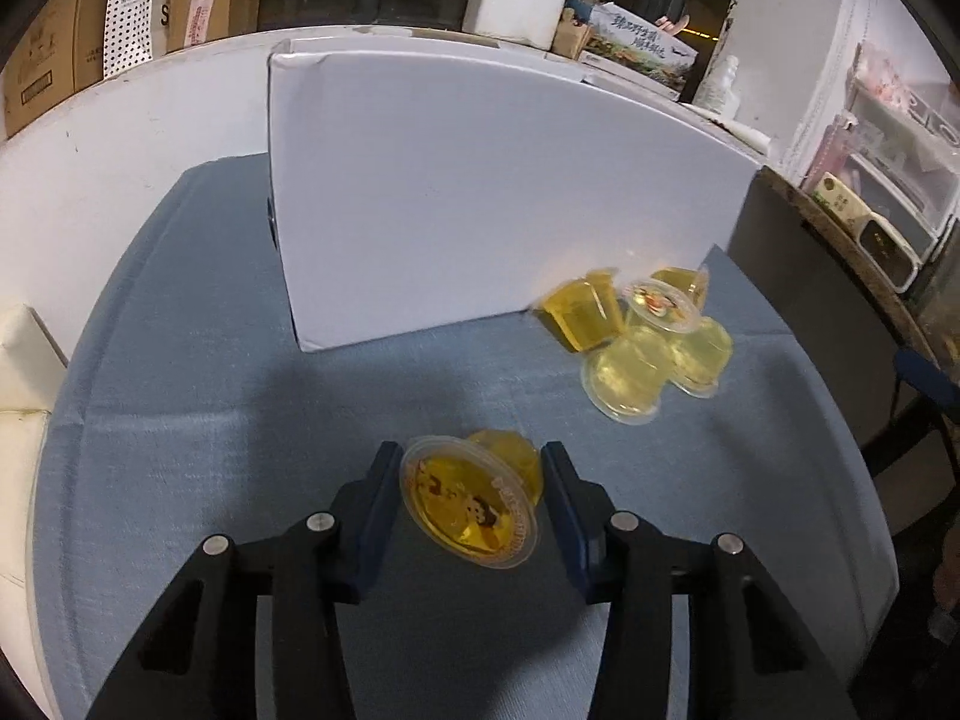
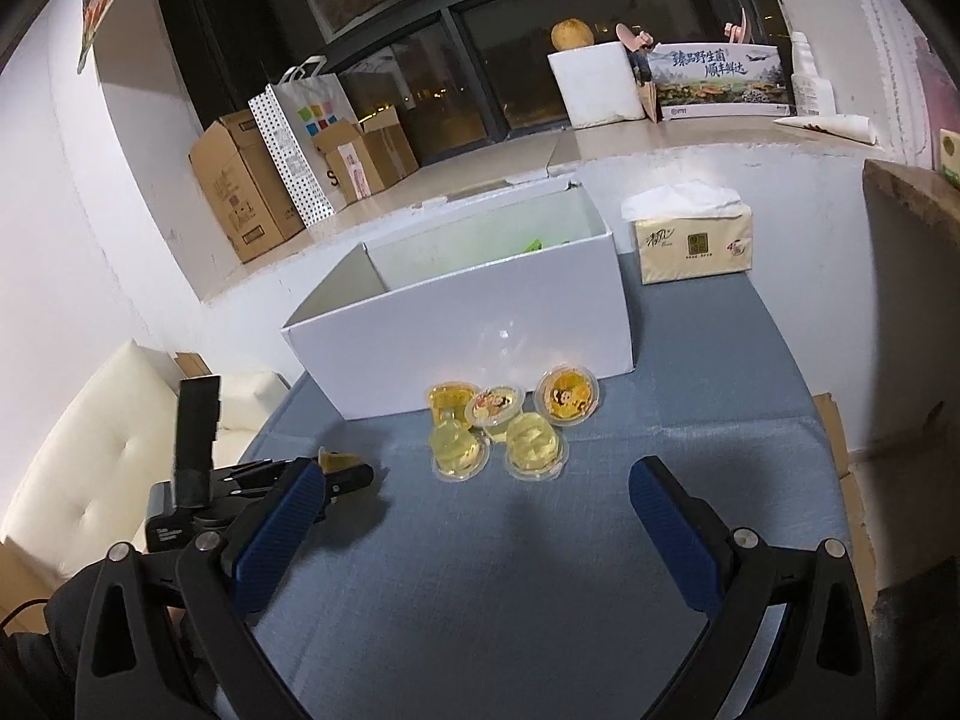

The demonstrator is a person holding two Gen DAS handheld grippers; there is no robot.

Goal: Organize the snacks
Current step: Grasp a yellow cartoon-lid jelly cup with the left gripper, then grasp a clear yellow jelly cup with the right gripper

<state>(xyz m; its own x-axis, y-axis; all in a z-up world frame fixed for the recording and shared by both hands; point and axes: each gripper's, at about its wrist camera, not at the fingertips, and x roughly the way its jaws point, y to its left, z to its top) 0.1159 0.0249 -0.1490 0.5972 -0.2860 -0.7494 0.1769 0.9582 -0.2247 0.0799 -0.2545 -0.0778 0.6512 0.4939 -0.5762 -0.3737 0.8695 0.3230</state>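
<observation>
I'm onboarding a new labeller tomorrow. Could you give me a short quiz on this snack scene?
1. True or false: the white box has a closed lid.
2. How many jelly cups are clustered in front of the box? A three, B five, C eight.
3. Which tool has the lone cup between its jaws?
Key: 1 false; 2 B; 3 the left tool.

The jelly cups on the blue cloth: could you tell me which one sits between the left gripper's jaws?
The lone jelly cup lying on its side, printed lid facing the camera, apart from the cluster of cups by the white box; the left gripper brackets it.
</observation>
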